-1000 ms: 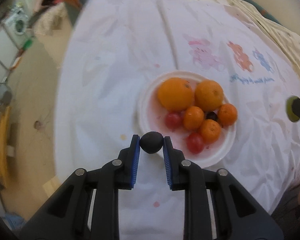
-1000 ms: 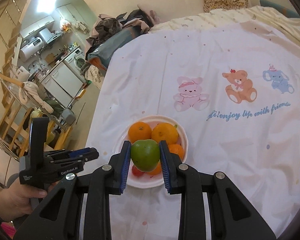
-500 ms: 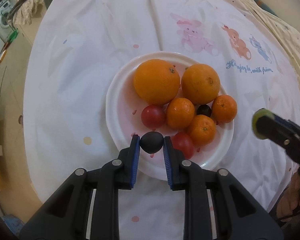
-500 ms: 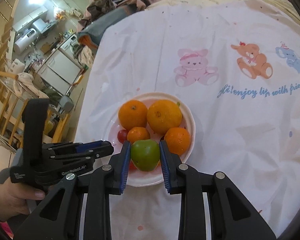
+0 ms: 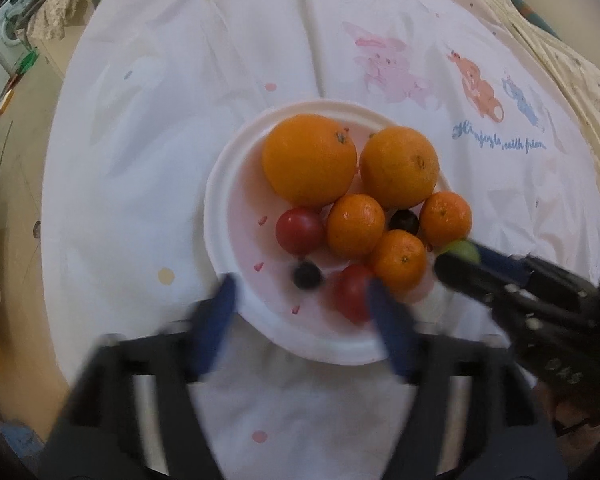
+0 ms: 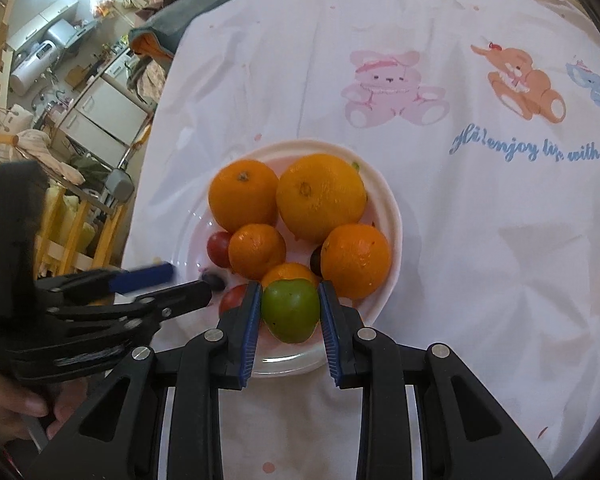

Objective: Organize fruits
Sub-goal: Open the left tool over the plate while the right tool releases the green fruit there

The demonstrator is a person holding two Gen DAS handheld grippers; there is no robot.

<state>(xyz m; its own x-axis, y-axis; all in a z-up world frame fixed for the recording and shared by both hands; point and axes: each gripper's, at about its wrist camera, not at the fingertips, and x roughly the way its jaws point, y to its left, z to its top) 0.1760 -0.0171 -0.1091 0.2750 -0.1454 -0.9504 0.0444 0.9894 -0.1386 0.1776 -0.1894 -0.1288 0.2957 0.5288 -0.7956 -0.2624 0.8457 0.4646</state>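
A white plate holds two big oranges, several small mandarins, two red tomatoes and a dark plum. My left gripper is open, its blurred jaws wide apart over the plate's near rim. A second dark plum lies loose on the plate between them. My right gripper is shut on a green fruit just above the plate's near edge. The green fruit also shows in the left wrist view.
The plate sits on a white cloth with printed bears and blue lettering. The cloth's left edge drops to a floor with a wooden chair and kitchen units. Bedding lies at the far right.
My left gripper has opened and let the dark plum drop onto the plate. My right gripper has come down closer to the plate with the green fruit.
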